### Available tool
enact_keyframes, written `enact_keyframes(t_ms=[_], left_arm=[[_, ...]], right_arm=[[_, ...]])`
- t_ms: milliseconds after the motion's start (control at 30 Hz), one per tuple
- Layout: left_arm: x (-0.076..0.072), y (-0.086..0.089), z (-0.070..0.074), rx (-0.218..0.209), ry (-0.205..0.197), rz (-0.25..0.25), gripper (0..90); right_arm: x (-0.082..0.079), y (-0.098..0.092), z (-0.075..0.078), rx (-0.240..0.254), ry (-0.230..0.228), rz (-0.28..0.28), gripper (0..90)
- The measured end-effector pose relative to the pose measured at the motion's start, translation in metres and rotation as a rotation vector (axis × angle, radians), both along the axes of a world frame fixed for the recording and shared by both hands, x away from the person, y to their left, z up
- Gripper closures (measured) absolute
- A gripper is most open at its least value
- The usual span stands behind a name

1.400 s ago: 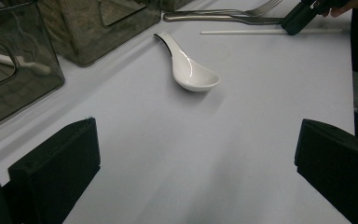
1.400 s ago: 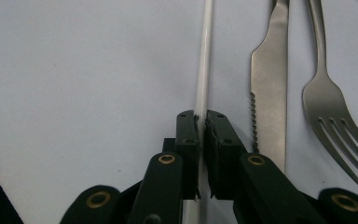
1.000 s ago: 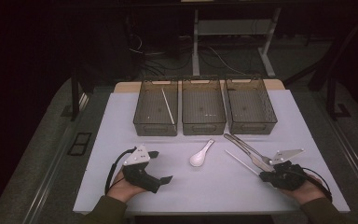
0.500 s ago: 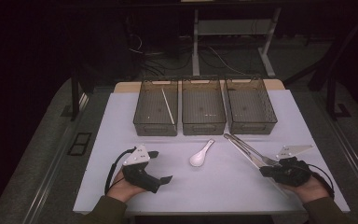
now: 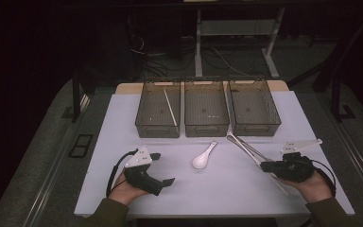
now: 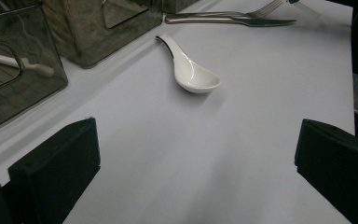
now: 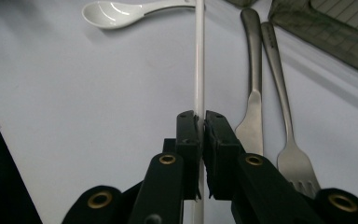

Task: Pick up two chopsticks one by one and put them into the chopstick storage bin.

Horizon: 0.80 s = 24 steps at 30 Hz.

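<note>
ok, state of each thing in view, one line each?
Right gripper: shut on white chopstick.
Left gripper: open, nothing between the jaws.
White ceramic spoon: lying loose on the table.
Knife, fork: lying side by side.
Left bin: holds one chopstick.
Middle bin, right bin: empty.

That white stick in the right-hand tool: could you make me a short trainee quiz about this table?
1. True or false: the right gripper has its fingers closed on the white chopstick.
2. What lies in the left bin?
A. a fork
B. a white chopstick
C. nothing
3. Which metal pieces lie on the table beside the held chopstick?

Key:
1. True.
2. B: the second chopstick.
3. A knife and a fork; the white spoon is ceramic-looking.
</note>
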State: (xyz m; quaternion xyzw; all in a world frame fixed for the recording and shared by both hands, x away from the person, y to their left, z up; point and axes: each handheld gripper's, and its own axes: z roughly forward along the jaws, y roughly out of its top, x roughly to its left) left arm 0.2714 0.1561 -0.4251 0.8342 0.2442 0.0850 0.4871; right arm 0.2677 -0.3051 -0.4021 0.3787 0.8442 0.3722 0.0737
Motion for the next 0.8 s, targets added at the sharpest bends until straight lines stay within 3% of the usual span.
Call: enact_keyframes(t_ms=[433,800], left_arm=[[0.0,0.0,0.0,-0.002,0.001,0.005,0.0],[0.0,0.001,0.0,-0.006,0.003,0.006,0.0]], right_arm=[[0.016,0.008,0.017,0.058,-0.029,-0.001,84.8],[0.04,0.031,0.032,0.093,-0.061,0.016,84.8]])
